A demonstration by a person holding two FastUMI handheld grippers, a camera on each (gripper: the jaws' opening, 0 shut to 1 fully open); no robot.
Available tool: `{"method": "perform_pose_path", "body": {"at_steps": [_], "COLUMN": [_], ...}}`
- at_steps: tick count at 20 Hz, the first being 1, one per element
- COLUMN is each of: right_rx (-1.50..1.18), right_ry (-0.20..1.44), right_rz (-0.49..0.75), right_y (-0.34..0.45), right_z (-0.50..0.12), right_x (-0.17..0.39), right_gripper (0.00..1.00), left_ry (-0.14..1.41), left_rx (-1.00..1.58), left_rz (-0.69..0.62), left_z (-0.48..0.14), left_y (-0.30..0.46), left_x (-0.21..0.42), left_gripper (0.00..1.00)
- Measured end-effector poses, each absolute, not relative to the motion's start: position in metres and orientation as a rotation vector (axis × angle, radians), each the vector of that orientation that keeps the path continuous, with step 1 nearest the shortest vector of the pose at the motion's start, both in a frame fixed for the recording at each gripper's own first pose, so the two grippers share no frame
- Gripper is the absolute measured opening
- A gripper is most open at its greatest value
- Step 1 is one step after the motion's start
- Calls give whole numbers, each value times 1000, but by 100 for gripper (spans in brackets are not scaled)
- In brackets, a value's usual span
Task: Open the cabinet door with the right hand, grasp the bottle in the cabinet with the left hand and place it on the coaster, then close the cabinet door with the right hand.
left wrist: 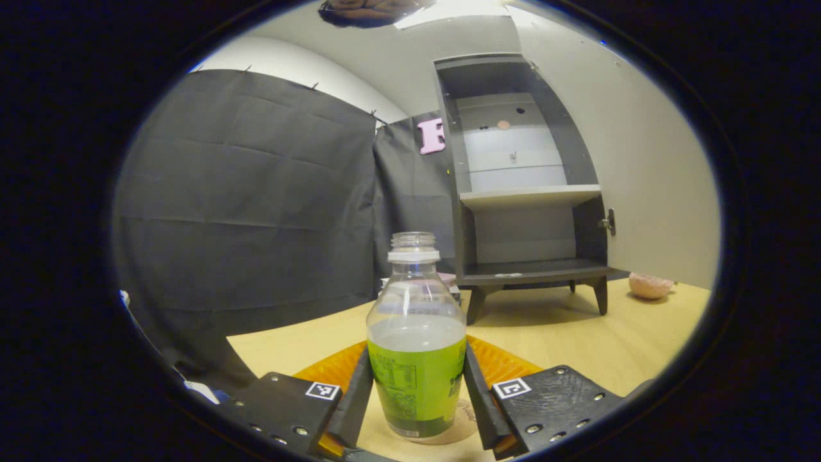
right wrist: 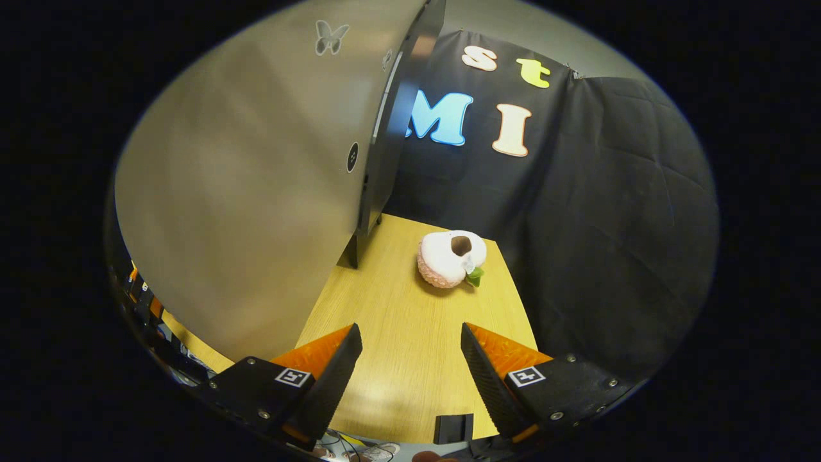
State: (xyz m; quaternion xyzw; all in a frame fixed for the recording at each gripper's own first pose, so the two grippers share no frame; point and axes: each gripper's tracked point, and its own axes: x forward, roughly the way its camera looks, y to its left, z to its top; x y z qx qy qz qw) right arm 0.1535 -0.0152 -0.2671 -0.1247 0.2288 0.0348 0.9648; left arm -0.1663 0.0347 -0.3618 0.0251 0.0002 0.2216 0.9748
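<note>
Standing on the coaster (left wrist: 463,428), bottle (left wrist: 416,359) between left tool (left wrist: 415,398) fingers.

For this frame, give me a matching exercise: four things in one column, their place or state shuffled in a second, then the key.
Things
1. bottle
2. cabinet door
3. pink plush toy
4. right gripper

Place or state
A. swung open
B. open, holding nothing, over the table
C. lying on the table, to the right of the cabinet
D. upright between the left gripper fingers, on the coaster

Pairs: 1-D, 2-A, 3-C, 4-B
</note>
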Motion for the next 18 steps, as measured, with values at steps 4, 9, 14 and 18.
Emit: {"method": "perform_pose_path", "body": {"at_steps": [4, 9, 14, 18], "right_rx": [-267, -260, -244, -229], "right_ry": [463, 469, 465, 442], "right_rz": [100, 106, 99, 78], "right_y": [-6, -1, -2, -9], "right_z": [-267, -271, -264, -253], "right_x": [154, 154, 152, 151], "right_gripper": [95, 96, 96, 95], "left_ry": [43, 15, -16, -50], "left_rx": [15, -22, -20, -15], "left_rz": [436, 425, 383, 385], "left_z": [-379, -367, -341, -310], "left_y": [36, 38, 34, 37], "left_x": [-164, -176, -172, -175], "left_gripper": [78, 86, 86, 86]}}
